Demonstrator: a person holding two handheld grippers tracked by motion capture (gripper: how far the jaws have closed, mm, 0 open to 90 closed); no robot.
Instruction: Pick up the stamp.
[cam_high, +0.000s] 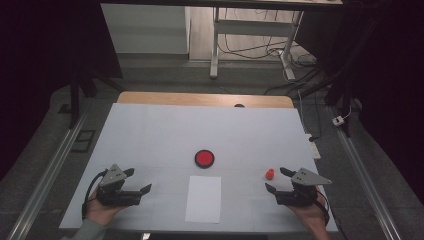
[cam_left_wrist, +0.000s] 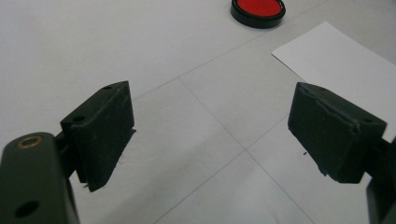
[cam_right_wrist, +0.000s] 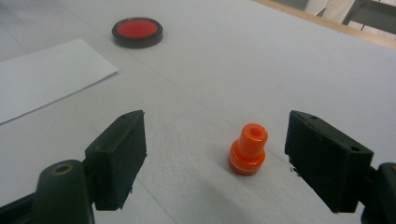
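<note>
Right gripper (cam_right_wrist: 212, 158) spread wide, jaws standing apart with nothing pinched, hovering low over the table (cam_high: 150, 130). Just beyond and between those jaws: the orange stamp (cam_right_wrist: 249, 149), upright, untouched, a little nearer the right-hand jaw as seen in the right gripper view. Seen from above, the same stamp (cam_high: 269, 174) just ahead of the right gripper (cam_high: 276, 180), on the side toward the far edge.

Looks like the approach step before a pick: lined up, not yet closed. Next move likely calls for easing forward until the stamp sits squarely between the pads, then closing on the narrower upper neck or the wider base without tipping it.

Small glossy orange piece, stepped in shape: broad round foot, slimmer cylinder on top, a hole in the crown. Light enough, probably, to topple if nudged off-centre.

Left of the stamp, the white paper sheet (cam_high: 203, 198); beyond that sheet, farther from the person than the stamp, the red ink pad (cam_high: 204, 158) in its black rim.

Well to the stamp's left, past the sheet, left gripper (cam_high: 140, 181) likewise spread open and empty, idle over bare table.
</note>
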